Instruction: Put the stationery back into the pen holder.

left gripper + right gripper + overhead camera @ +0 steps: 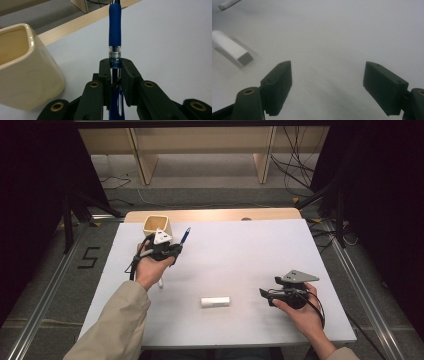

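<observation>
Carrying the blue pen [114,32] clenched in your left tongs [115,72] near the bench's far-left corner, you next needed to tip it into the cream cup [157,225]; right tongs [328,87] stood released.

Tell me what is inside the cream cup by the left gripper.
The cream cup shows bare inner walls near its rim; nothing sticks out. Its bottom is hidden by its own wall. The blue pen is outside it, clamped in the left gripper.

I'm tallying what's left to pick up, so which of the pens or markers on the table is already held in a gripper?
The blue pen, clamped in the left gripper beside the cream cup. The white marker lies loose mid-table.
</observation>
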Available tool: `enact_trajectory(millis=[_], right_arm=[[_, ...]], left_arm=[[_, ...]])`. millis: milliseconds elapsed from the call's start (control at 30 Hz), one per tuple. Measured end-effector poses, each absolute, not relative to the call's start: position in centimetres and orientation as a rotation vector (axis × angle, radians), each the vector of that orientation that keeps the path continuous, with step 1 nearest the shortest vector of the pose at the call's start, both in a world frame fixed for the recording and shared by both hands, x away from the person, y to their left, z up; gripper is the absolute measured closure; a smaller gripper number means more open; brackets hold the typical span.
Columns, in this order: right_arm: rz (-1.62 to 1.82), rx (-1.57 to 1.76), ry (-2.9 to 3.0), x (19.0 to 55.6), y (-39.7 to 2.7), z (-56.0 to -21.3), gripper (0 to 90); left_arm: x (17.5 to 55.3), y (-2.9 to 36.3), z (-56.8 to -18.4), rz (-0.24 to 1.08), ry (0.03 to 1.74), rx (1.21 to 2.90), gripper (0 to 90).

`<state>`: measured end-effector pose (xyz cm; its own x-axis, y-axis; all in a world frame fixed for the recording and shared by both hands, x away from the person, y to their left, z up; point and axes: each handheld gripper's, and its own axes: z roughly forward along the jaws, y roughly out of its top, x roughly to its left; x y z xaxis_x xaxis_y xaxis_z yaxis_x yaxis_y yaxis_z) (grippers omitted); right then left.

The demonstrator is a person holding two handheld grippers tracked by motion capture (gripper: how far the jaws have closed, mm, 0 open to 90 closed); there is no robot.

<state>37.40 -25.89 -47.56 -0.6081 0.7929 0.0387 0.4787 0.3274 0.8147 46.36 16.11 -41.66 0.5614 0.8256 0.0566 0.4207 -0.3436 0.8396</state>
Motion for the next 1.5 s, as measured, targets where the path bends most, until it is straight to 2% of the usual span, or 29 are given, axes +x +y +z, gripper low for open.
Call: enact_trajectory(millis=[733, 1500], right_arm=[[1.177, 1.129, 2.230, 37.4, -25.9, -47.6, 24.0], [1.182, 1.136, 2.232, 37.4, -26.1, -47.6, 24.0]], left_arm=[[48.1, 20.7, -39.7, 0.775, 1.194, 1.690, 79.3], [52.8, 21.1, -37.7, 0.872, 1.140, 1.572, 79.2]])
